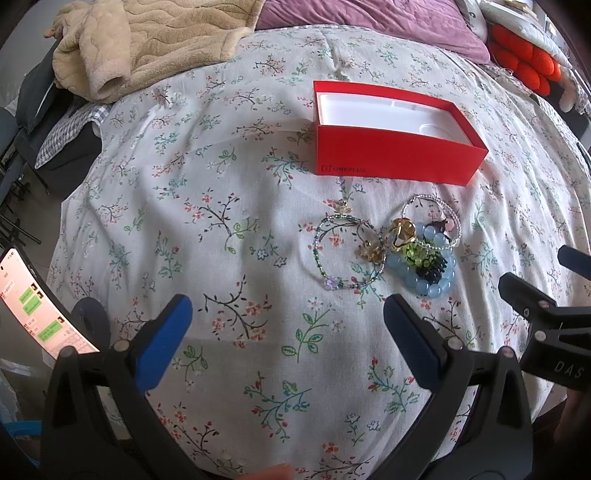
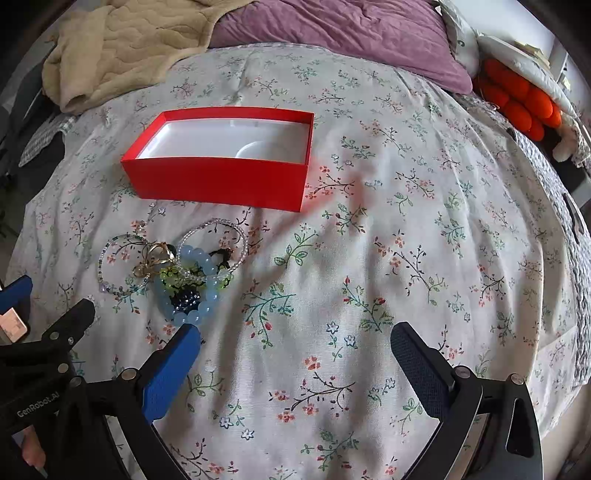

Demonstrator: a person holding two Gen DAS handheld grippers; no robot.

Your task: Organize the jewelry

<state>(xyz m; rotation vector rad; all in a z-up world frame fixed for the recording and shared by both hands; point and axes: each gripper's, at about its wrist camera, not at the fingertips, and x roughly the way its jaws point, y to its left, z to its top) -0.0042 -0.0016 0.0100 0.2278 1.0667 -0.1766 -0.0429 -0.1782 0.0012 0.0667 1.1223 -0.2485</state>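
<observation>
Floral-printed white cotton bedspread (image 1: 207, 192) covers the bed on which everything lies. At the bottom of the left wrist view the left gripper (image 1: 288, 314), black with blue rubber pads, hangs low over bare sheet, its two fingers spread wide apart with nothing between them; its right fingertip (image 1: 397, 306) points just short of the pile of jewelry (image 1: 388, 247). The right gripper (image 2: 295, 338) in the right wrist view is likewise splayed open and empty above the cloth, with its left blue pad (image 2: 184, 339) just beside the pale blue round-bead bracelet (image 2: 201, 295) at the near edge of the heap. That heap gathers a thin green-beaded loop (image 1: 332, 254), a clear small-bead bracelet (image 1: 436, 210), gold-coloured metal pieces (image 1: 400, 232), green glassy beads and a dark cluster, some overlapping one another. Just behind it, apart from it, stands an open red cardboard box (image 1: 391, 158) with a white moulded insert and nothing inside. Each gripper's black frame shows at the edge of the other's view, the two side by side. Beige quilted fleece (image 1: 140, 40) and a mauve blanket (image 2: 332, 29) lie at the far end of the bed, and a lit phone screen (image 1: 37, 306) shows at the left.
</observation>
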